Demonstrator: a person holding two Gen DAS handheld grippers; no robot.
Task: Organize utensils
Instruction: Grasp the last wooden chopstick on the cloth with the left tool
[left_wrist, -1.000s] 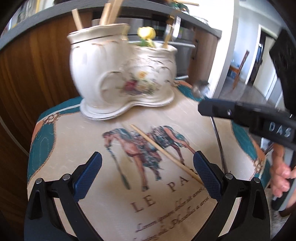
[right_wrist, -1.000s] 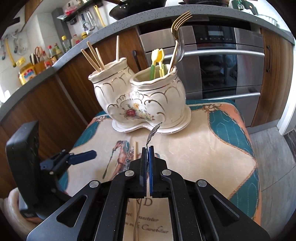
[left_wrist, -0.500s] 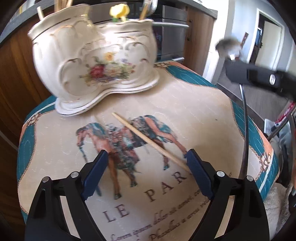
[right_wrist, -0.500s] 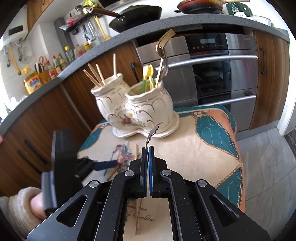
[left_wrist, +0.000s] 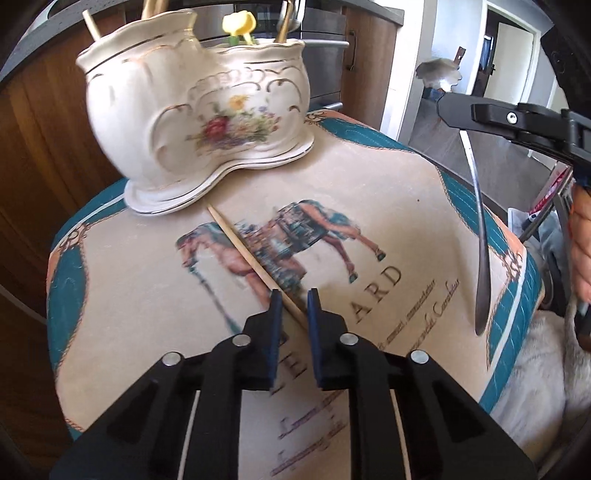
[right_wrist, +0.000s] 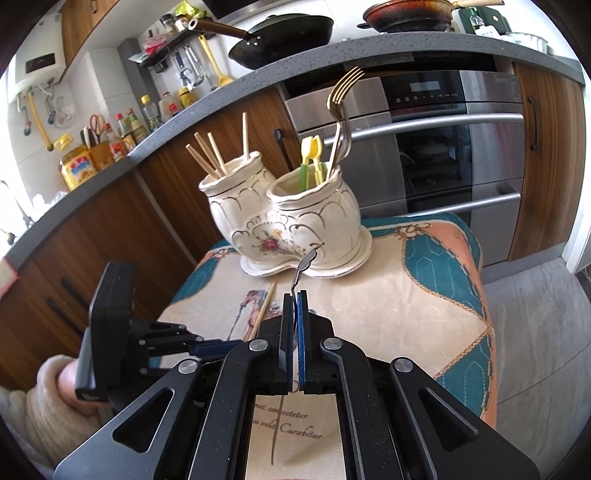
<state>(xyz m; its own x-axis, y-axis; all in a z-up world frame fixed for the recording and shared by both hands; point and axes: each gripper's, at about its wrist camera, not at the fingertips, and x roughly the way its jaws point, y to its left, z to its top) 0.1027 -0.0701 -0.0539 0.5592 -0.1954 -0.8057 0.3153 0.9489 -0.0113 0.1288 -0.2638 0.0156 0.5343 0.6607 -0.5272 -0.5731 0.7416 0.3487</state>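
Bright daylight throughout — glare whitens the right-wrist view's left edge; the ceramic utensil holder (left_wrist: 195, 107) blurs in motion; fisheye bending darkens all corners.

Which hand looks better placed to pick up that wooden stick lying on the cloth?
Left. The left gripper sits low with its jaws straddling the chopstick. The right gripper is raised and already shut on a spoon.

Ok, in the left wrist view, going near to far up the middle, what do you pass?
Left claw closing around the chopstick → horse print on the cloth → white double-pot holder → yellow utensil sticking out of it.
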